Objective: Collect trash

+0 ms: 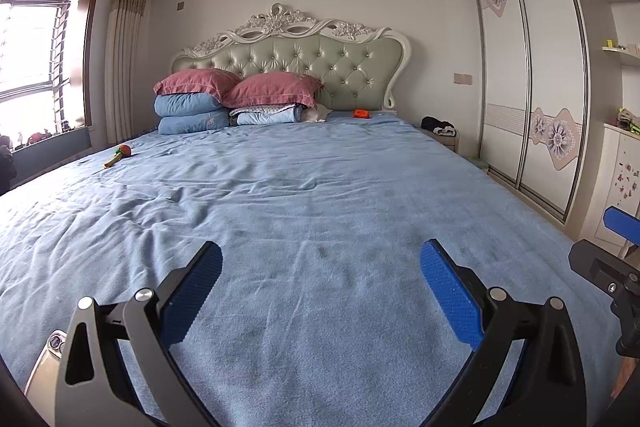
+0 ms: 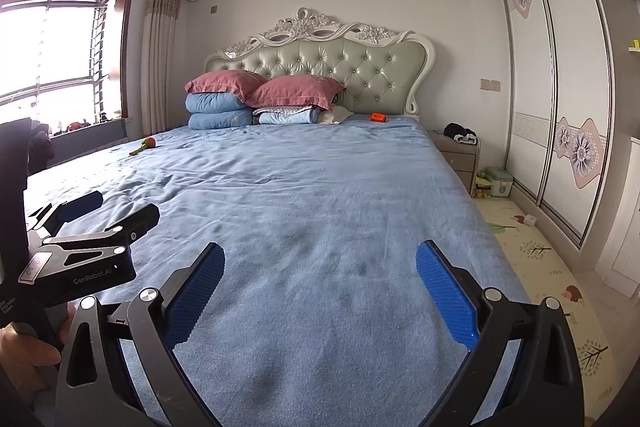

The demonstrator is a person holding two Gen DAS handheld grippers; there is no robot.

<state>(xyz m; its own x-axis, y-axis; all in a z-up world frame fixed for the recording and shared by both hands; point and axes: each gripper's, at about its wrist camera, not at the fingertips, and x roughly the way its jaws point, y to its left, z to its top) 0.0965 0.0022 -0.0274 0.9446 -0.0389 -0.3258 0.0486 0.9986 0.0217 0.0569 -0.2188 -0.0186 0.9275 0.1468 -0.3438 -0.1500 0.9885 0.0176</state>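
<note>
A wide bed with a blue sheet (image 1: 304, 195) fills both views (image 2: 304, 187). On it lie a small orange and green toy-like item (image 1: 119, 154) at the far left, also in the right wrist view (image 2: 143, 146), and a small orange packet (image 1: 361, 113) near the headboard, also in the right wrist view (image 2: 377, 117). My left gripper (image 1: 320, 267) is open and empty over the foot of the bed. My right gripper (image 2: 320, 267) is open and empty beside it. Each gripper shows at the edge of the other's view.
Pink pillows (image 1: 272, 89) and folded blue quilts (image 1: 192, 113) lie against the padded headboard (image 1: 320, 63). A nightstand (image 2: 456, 151) with dark clothes, a small box (image 2: 496, 181) and a play mat (image 2: 544, 267) are to the right. Sliding wardrobe doors (image 2: 560, 87) line the right wall. A window (image 1: 32, 59) is at left.
</note>
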